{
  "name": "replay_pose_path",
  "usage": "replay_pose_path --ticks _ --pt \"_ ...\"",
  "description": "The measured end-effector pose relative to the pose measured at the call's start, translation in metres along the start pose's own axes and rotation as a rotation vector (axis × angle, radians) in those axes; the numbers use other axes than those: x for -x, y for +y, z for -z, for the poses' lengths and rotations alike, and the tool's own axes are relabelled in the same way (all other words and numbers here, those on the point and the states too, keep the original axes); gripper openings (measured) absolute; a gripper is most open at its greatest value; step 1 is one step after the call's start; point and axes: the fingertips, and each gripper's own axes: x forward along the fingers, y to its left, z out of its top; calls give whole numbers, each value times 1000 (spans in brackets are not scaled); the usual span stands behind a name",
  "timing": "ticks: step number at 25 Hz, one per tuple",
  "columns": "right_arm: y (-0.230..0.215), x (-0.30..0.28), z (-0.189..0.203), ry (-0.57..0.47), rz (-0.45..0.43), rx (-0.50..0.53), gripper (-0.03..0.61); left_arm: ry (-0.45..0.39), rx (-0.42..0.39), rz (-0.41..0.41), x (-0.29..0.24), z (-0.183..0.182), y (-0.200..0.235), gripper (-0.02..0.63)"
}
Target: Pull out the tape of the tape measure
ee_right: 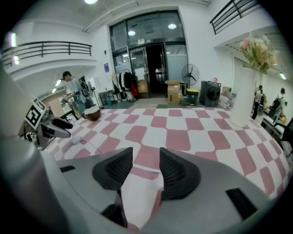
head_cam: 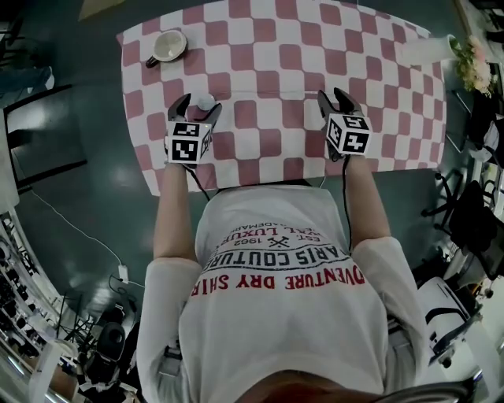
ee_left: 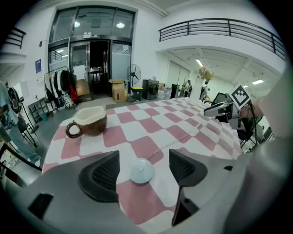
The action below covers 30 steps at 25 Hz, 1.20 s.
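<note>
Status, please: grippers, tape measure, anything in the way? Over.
Left gripper open, empty. Right gripper open, empty. Tape measure lying on the cloth between left gripper's tips, untouched. Mug well aside; nothing blocking.

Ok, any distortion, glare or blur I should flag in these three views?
Head view: fisheye bows the checkered tablecloth edges; evenly lit and sharp. Left gripper view: black round vignette, balcony railing bent into a curve, tape measure crisp. Right gripper view: same vignette, ceiling light blown out at the top edge.
</note>
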Motion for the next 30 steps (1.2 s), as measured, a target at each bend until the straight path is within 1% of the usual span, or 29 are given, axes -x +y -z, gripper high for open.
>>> replay_pose_path --ticks 2,3,4,5,6,7,10,11,12,14,18,21,23,27,30 --pt "20 7 -18 -58 -48 30 198 -41 -3 -5 11 -15 -2 350" --pt "27 10 -28 -82 -59 42 192 -68 -1 -13 18 -23 -1 320" --pt "32 14 -37 -103 -63 48 178 -96 2 -26 25 -31 0 256" --pt "35 17 -46 -124 -63 49 165 -125 4 -37 32 -39 1 223" --pt "38 22 -55 -147 -62 49 148 -152 5 -45 39 -48 2 222" --pt "40 26 -65 -171 -62 50 120 -175 4 -49 46 -55 3 206" --pt "51 41 -93 -243 -73 76 59 -235 -10 -75 67 -77 7 93" --pt "56 47 -101 -266 -83 92 48 -255 -25 -89 74 -85 8 49" --pt "62 53 -109 -290 -94 109 43 -275 -47 -98 80 -92 7 23" --pt "71 65 -125 -340 -109 147 32 -312 -92 -97 92 -107 3 20" --pt "86 86 -151 -433 -117 196 28 -415 -143 -83 116 -140 -4 17" --pt "97 98 -165 -480 -137 220 28 -492 -180 -89 136 -162 -8 17" --pt "104 104 -171 -505 -153 234 28 -541 -183 -95 149 -173 -8 17" --pt "113 115 -180 -554 -189 233 28 -632 -153 -87 173 -189 -8 17" --pt "117 118 -184 -572 -206 232 28 -665 -154 -86 182 -194 -7 16"
